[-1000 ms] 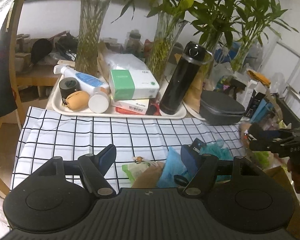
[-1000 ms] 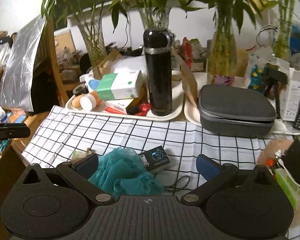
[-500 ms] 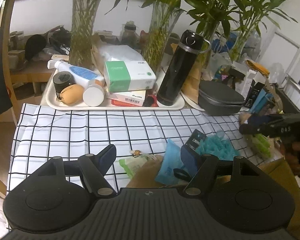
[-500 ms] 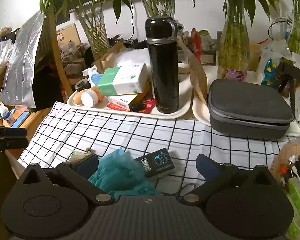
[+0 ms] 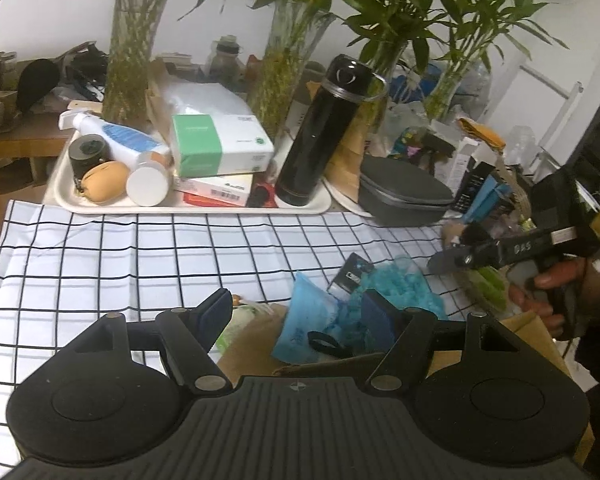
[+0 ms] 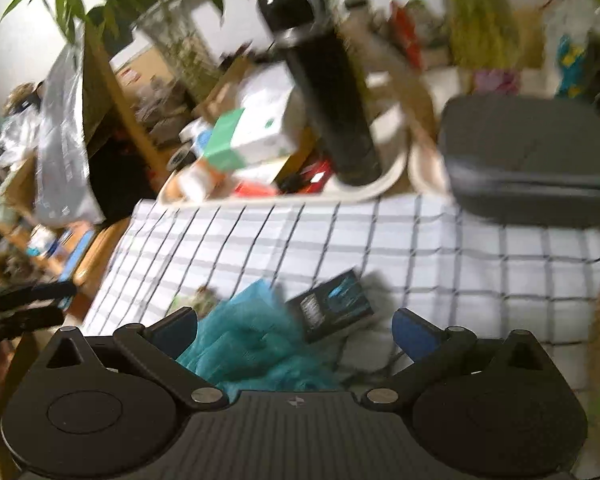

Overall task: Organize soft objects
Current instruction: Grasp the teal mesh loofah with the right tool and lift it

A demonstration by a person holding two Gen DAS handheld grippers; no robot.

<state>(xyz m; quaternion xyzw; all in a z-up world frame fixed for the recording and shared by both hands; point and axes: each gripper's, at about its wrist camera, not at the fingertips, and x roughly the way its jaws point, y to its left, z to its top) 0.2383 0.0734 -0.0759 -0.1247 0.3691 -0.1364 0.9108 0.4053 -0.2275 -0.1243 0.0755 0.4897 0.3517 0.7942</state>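
Note:
A teal mesh bath puff lies on the checked cloth, next to a light blue soft pack and a small dark box. A green-and-white packet lies by a brown paper bag. My left gripper is open, low over the bag and blue pack. My right gripper is open, just above the bath puff and the dark box. The right gripper also shows in the left wrist view, held by a hand.
A cream tray at the back holds a black flask, a green-and-white box, bottles and a tan pouch. A grey zip case sits to its right. Glass vases with bamboo stand behind. The right wrist view is motion-blurred.
The right gripper has tilted and swung left toward the bath puff, blurring its view. The left gripper has edged forward over the bag. Both stay open.

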